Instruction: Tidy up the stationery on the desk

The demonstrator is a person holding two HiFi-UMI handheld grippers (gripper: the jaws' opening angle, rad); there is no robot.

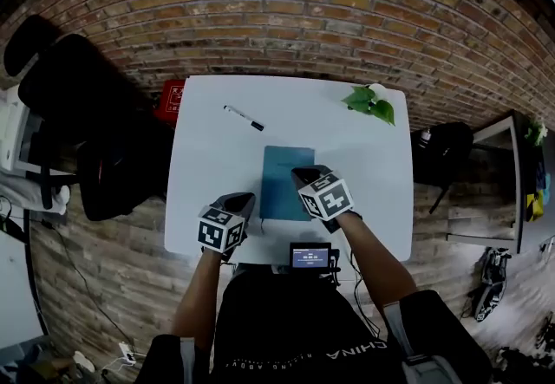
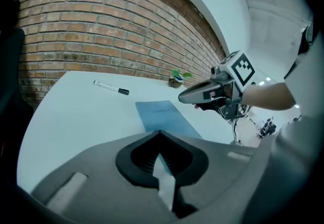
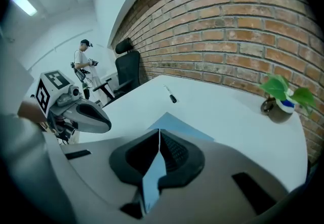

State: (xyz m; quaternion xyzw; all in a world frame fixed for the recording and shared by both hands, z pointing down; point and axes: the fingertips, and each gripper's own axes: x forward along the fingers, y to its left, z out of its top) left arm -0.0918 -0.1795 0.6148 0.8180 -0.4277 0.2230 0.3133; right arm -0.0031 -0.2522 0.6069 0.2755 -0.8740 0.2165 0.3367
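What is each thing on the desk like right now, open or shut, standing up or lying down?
left gripper: shut, empty.
right gripper: shut, empty.
blue notebook: closed, lying flat.
marker pen: cap on, lying flat.
potted plant: upright at the far corner.
small screen: lit.

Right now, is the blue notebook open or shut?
Shut: the blue notebook lies flat on the desk, showing only its cover, with no pages spread.
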